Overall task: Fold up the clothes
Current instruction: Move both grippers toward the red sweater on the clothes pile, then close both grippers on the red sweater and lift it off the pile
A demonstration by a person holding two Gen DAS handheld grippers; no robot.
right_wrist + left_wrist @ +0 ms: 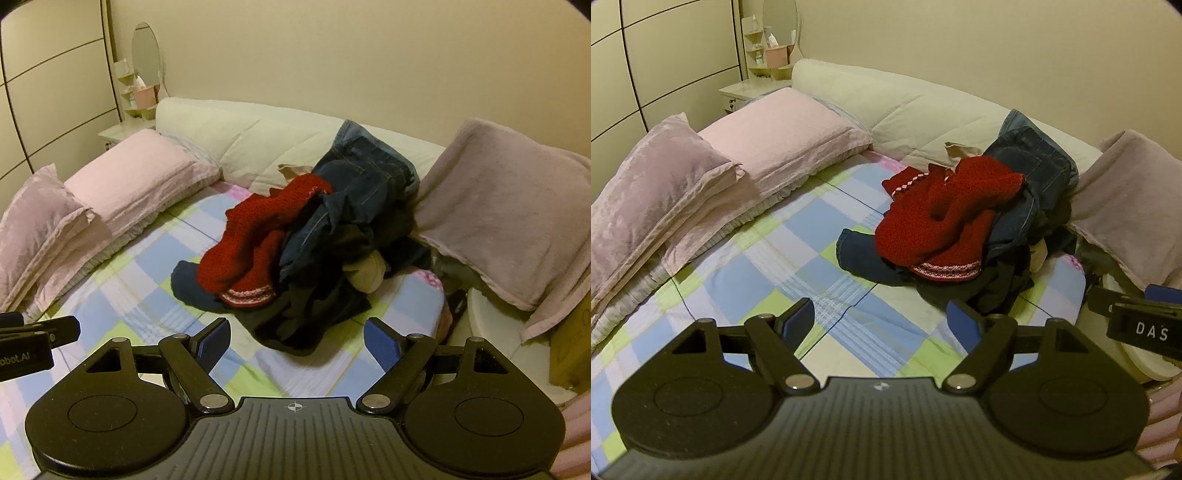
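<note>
A heap of clothes lies on the checked bedsheet (768, 266) toward the right side of the bed. On top is a red knitted sweater (938, 218) (255, 236) with a pink-and-white hem. Blue jeans (1030, 162) (365, 173) are draped behind and under it, and dark garments (306, 317) spill toward me. My left gripper (882, 321) is open, above the sheet, short of the heap. My right gripper (297, 345) is open too, just before the dark garments. Nothing sits between either pair of fingers.
Two pink pillows (665, 192) lie along the left, a cream padded headboard (916, 107) at the back. A mauve blanket (517, 221) hangs at the right over a white round surface (491, 325). A nightstand (750, 92) and a wardrobe (646, 55) stand at far left.
</note>
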